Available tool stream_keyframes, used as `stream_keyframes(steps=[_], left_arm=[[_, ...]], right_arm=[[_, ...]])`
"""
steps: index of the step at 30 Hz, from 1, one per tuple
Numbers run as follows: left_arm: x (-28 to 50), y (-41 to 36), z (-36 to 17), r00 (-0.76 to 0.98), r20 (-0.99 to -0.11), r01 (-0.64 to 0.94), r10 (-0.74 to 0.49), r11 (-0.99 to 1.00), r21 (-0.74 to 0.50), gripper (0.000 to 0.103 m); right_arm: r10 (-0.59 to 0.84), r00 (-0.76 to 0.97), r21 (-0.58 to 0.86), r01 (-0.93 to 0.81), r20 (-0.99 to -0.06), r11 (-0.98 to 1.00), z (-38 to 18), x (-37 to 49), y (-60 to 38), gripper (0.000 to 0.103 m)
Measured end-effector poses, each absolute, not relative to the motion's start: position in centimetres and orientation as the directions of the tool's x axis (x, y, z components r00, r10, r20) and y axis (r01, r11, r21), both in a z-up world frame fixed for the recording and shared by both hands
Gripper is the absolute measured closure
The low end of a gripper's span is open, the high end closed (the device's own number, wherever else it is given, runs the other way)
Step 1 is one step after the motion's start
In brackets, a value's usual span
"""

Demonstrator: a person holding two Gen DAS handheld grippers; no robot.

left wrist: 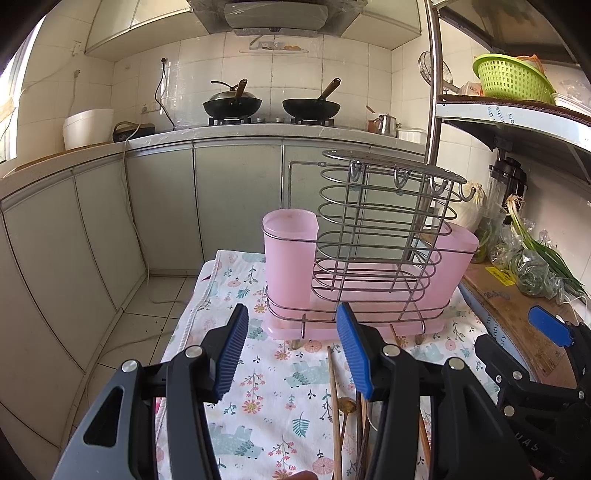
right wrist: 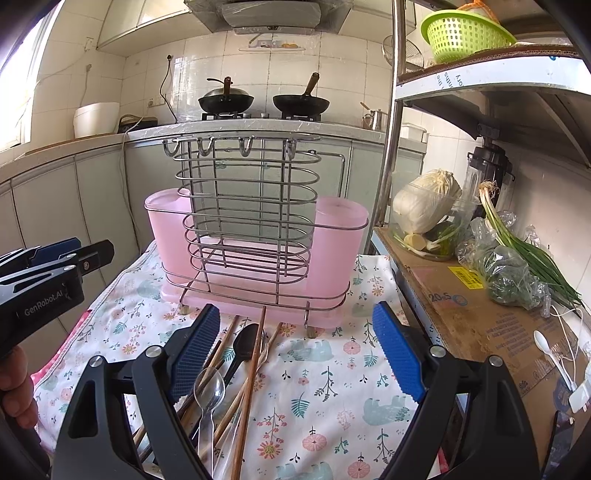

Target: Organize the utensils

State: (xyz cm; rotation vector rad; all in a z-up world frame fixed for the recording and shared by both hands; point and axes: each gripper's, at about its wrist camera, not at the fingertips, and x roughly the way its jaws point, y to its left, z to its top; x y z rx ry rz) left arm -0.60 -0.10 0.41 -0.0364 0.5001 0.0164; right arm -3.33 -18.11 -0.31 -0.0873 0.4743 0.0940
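Observation:
A wire utensil rack (left wrist: 373, 236) (right wrist: 255, 221) with two pink cups (left wrist: 290, 254) (right wrist: 340, 247) stands on a floral cloth (left wrist: 273, 398) (right wrist: 325, 398). A loose pile of wooden chopsticks (right wrist: 251, 373) (left wrist: 335, 406), a black spoon (right wrist: 243, 343) and a metal spoon (right wrist: 209, 389) lies on the cloth in front of the rack. My left gripper (left wrist: 291, 354) is open and empty, above the cloth left of the pile. My right gripper (right wrist: 295, 358) is open and empty, with the pile by its left finger.
A shelf on the right holds a cabbage (right wrist: 424, 203), green onions (right wrist: 524, 247), a cardboard sheet (right wrist: 480, 317) and a green basket (right wrist: 461, 33). A counter with two woks (right wrist: 266, 99) runs behind. The floor lies left of the cloth.

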Motion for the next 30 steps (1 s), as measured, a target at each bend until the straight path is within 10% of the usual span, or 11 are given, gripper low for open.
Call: stream_keyframes(steps=[30], left_arm=[[-0.78,0.22,1.13,0.882,-0.47,-0.028,0.01,0.999,-0.031,0.054]], right_arm=[[0.073,0.886,-0.061,-0.113,-0.457,0.992,-0.2,-3.24,-18.12,0.018]])
